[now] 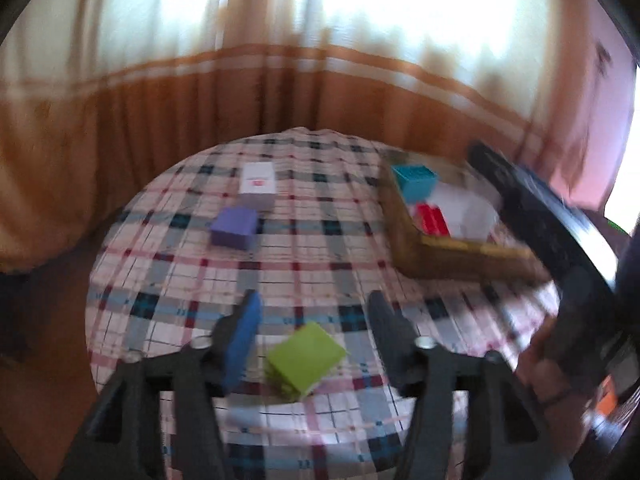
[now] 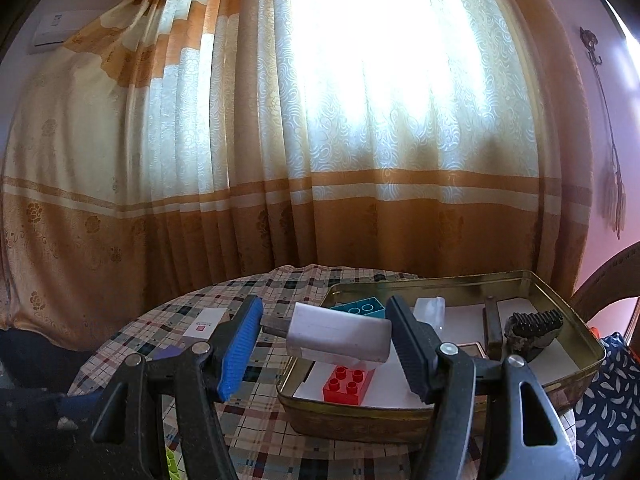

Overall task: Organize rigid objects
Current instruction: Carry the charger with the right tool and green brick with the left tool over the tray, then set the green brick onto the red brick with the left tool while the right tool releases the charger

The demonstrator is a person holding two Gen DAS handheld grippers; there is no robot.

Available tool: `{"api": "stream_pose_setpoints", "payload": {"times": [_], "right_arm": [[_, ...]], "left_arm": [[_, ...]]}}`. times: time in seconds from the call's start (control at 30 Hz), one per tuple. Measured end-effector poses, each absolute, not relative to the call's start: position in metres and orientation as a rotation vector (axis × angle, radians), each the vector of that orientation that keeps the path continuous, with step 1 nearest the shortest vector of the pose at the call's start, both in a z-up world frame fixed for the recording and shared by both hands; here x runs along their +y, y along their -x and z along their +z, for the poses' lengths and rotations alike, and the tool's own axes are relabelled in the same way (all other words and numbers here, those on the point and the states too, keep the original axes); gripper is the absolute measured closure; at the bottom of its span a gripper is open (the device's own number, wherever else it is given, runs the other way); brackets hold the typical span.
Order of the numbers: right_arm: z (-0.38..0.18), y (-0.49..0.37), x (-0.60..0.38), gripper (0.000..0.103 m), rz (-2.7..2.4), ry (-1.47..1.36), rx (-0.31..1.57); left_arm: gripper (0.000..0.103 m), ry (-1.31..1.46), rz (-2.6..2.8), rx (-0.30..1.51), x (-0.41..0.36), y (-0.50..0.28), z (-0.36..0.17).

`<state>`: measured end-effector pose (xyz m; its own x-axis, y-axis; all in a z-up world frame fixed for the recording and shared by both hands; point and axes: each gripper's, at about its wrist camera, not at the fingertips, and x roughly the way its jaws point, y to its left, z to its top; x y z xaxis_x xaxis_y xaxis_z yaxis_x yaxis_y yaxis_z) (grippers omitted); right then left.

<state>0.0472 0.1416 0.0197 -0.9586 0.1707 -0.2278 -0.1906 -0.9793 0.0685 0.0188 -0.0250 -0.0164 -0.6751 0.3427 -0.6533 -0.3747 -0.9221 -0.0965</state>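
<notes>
Hovering above the tin's [image 2: 440,412] near-left corner, the right gripper [image 2: 324,340] has a white charger [image 2: 340,338] between its jaws; the blue pad stands clear of it, so a grip cannot be confirmed. Inside the tin lie a red brick [image 2: 347,385], a teal brick [image 2: 362,307] and a dark toothed piece [image 2: 534,326]. Left of the tin, the left gripper [image 1: 314,334] is spread wide over a green block [image 1: 306,358].
</notes>
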Motion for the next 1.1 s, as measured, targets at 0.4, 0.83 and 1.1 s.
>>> {"api": "stream_pose_setpoints", "payload": {"times": [0.4,0.83,1.1], "right_arm": [[0.017,-0.049,0.147,0.037,2.921,0.346,0.186],[0.019,-0.062,0.158,0.037,2.922,0.31,0.245],[0.027,-0.08,0.186,0.037,2.862,0.263,0.243]], "left_arm": [[0.054,1.204,2.525,-0.053,-0.037,-0.012,-0.057],[0.054,0.932,2.568,-0.074,-0.028,-0.013,-0.008],[0.054,0.802,2.553,-0.074,0.001,-0.001,0.023]]}}
